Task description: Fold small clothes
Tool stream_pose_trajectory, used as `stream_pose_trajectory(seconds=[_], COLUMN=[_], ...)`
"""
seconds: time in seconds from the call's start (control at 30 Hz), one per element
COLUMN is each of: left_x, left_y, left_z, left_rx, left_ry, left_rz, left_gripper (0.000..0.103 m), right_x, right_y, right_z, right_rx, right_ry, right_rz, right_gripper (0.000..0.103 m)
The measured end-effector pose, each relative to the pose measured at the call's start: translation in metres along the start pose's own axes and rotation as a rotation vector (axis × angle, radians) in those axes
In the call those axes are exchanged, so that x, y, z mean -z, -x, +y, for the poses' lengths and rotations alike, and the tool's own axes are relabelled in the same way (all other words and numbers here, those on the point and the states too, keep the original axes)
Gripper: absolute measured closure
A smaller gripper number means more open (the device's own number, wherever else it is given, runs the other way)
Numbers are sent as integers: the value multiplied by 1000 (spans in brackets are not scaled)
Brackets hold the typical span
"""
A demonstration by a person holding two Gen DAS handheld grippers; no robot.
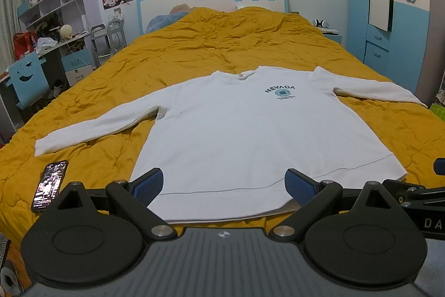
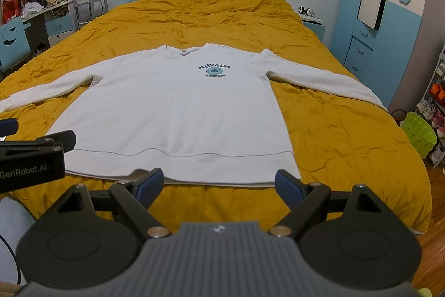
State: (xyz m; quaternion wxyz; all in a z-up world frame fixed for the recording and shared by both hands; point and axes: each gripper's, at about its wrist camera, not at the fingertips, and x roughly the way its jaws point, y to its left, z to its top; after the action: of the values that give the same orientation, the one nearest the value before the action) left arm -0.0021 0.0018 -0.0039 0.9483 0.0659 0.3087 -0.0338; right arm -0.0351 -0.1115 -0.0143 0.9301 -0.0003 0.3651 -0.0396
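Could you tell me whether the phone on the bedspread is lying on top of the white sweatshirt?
No, the phone lies on the yellow bedspread, apart from the white sweatshirt, below its left sleeve in the left wrist view.

One white long-sleeved sweatshirt with a dark "NEVADA" print [image 1: 250, 130] is laid out flat, so just a single garment is counted on the one bed with the crumpled mustard-yellow quilt [image 1: 222, 46]. One black smartphone with a lit screen [image 1: 50, 184] is spotted beside it. Two black claws with blue pads are seen, left claw [image 1: 224, 187] and right claw [image 2: 219, 184]. One lime-green plastic basket [image 2: 418, 134] sits on the floor.
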Motion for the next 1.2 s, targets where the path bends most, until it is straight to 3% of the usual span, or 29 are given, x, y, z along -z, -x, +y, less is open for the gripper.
stream_pose_trajectory(seconds=[1.2], left_x=[2], left_y=[-1], left_z=[-2], left_rx=[3], left_ry=[2], left_rz=[4], left_gripper=[0], right_x=[1], right_y=[-1], right_z=[0], right_rx=[0], right_ry=[0], right_rz=[7], right_gripper=[20])
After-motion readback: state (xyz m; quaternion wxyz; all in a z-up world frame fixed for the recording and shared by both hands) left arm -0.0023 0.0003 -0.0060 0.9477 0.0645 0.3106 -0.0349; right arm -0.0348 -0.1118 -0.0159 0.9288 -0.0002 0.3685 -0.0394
